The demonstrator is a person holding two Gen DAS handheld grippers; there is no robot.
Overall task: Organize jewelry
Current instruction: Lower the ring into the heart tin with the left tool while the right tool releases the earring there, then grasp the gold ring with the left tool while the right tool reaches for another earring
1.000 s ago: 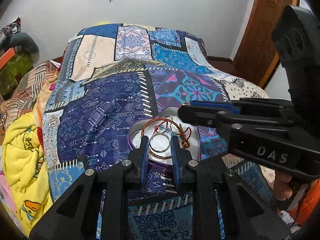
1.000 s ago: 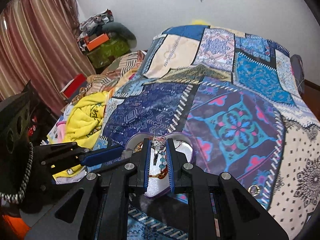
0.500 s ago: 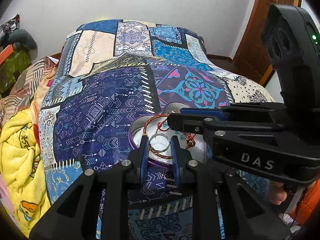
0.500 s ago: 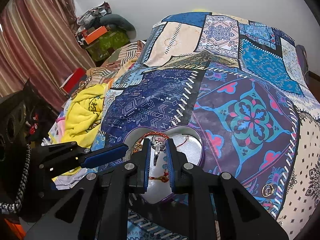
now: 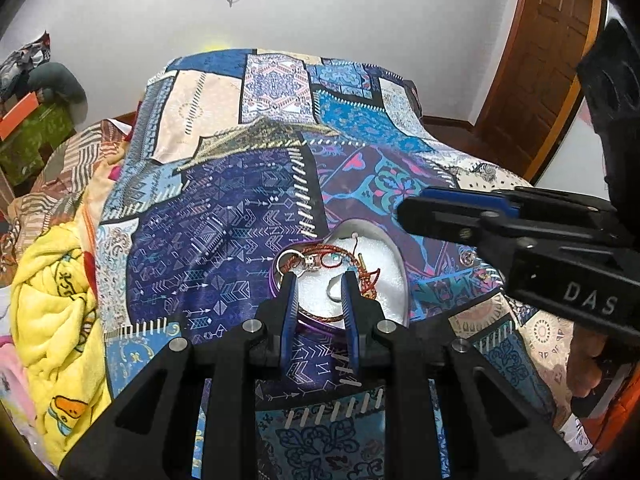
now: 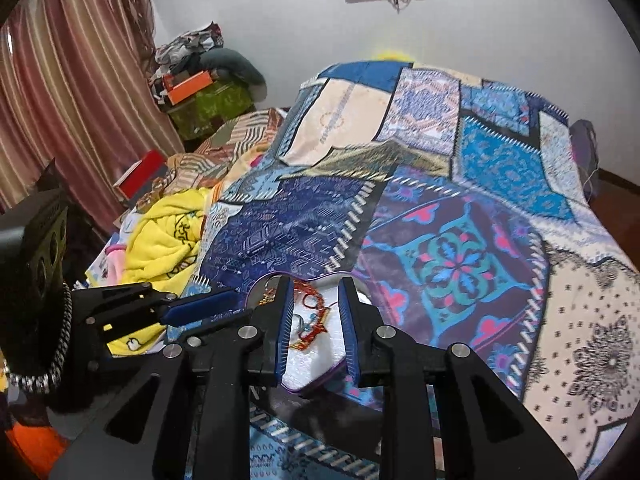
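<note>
A heart-shaped purple-rimmed box (image 5: 394, 276) with white lining lies on the patchwork bedspread. It holds a red cord bracelet (image 5: 362, 270), a silver charm piece (image 5: 312, 263) and a ring (image 5: 332, 290). My left gripper (image 5: 318, 282) is open and empty just above the box's near side. My right gripper (image 6: 314, 290) is open and empty over the same box (image 6: 320, 372), where red jewelry (image 6: 314, 330) lies. The right gripper also shows in the left wrist view (image 5: 436, 214), beside the box.
The patchwork bedspread (image 5: 240, 216) covers the bed. A small ring (image 5: 467, 257) lies on it right of the box. A yellow blanket (image 5: 52, 292) is heaped at the left. Boxes and clothes (image 6: 200, 92) stand by the curtain; a wooden door (image 5: 540, 60) is at far right.
My right gripper opened and let the beaded piece drop into the box, then drew back. My left gripper opened wider and stays over the box.
</note>
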